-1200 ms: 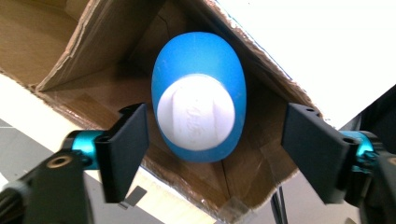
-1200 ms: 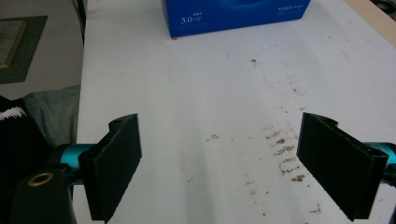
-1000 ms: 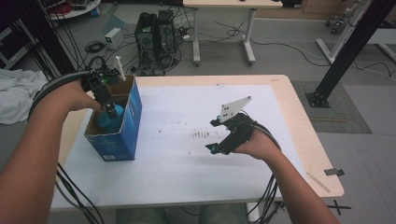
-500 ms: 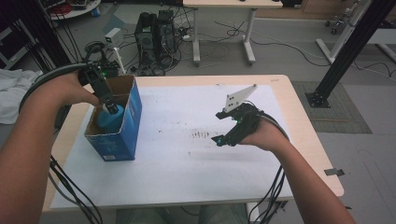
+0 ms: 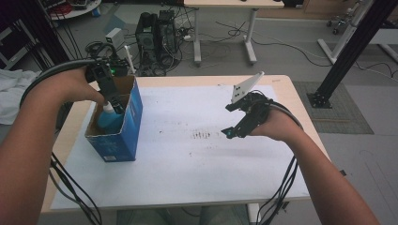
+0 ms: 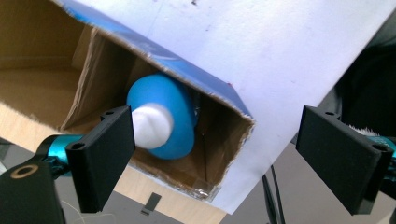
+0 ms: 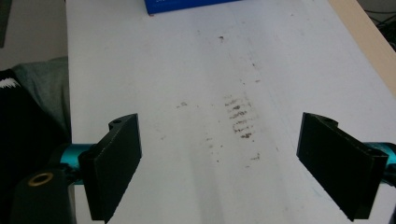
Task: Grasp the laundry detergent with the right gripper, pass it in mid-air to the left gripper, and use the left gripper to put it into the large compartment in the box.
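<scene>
A blue bottle (image 6: 166, 116) with a white cap stands — seemingly upright — inside the open blue cardboard box (image 5: 124, 124).

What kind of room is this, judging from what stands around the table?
Probably a lab or workshop, not a home. Behind the table sit computer towers amid loose cables on the floor, with a second desk and a black metal frame.
</scene>
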### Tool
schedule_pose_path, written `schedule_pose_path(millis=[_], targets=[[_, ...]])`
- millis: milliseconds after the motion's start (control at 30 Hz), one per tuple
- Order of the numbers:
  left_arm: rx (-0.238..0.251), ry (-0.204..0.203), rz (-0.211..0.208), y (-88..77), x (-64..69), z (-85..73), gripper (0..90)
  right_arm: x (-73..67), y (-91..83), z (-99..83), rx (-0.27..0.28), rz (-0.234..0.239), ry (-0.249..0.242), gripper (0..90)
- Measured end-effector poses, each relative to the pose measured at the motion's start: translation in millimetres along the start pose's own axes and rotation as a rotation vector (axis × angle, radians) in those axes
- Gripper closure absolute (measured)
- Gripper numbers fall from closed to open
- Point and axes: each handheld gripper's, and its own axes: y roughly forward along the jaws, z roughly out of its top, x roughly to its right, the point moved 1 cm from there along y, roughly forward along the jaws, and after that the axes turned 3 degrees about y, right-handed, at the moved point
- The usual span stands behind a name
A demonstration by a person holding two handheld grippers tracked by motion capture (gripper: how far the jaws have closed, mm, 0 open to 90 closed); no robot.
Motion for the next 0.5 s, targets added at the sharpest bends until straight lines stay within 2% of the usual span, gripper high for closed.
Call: schedule_pose_path(millis=[67,100,167,267,300,333,400,433,500], targets=[[-0.006,0.028,0.004,-1.2,3.8,5.9,11.8,1.6,-1.5,2.2,-0.016,0.004,-0.002,13.2],[0.007,0.031,0.0,-1.5,6.8,9.0,11.8,2.5,-1.9,3.3,-0.023,0.011,-0.004,13.2],[0.001,0.095,0.008,-4.7,9.2,15.7,11.8,4.9,-2.3,5.4,-0.047,0.016,-0.014,13.2],[0.013,0.136,0.001,-4.3,15.5,26.3,11.8,8.3,-1.6,7.8,-0.097,0.021,-0.028,13.2],[0.017,0.149,0.011,-3.8,17.1,28.6,11.8,9.3,-1.4,8.3,-0.11,0.018,-0.031,13.2],[-0.008,0.175,0.008,-4.4,18.8,33.9,11.8,10.0,-1.2,8.7,-0.127,0.033,-0.034,13.2],[-0.015,0.2,0.004,-2.6,22.7,41.8,11.8,11.6,-0.9,9.5,-0.157,0.034,-0.027,13.2],[-0.019,0.211,0.001,-1.7,23.9,44.3,11.8,13.4,-0.1,9.9,-0.164,0.036,-0.041,13.2],[-0.014,0.212,0.0,2.0,27.1,50.7,11.8,14.6,0.6,9.9,-0.182,0.038,-0.045,13.2]])
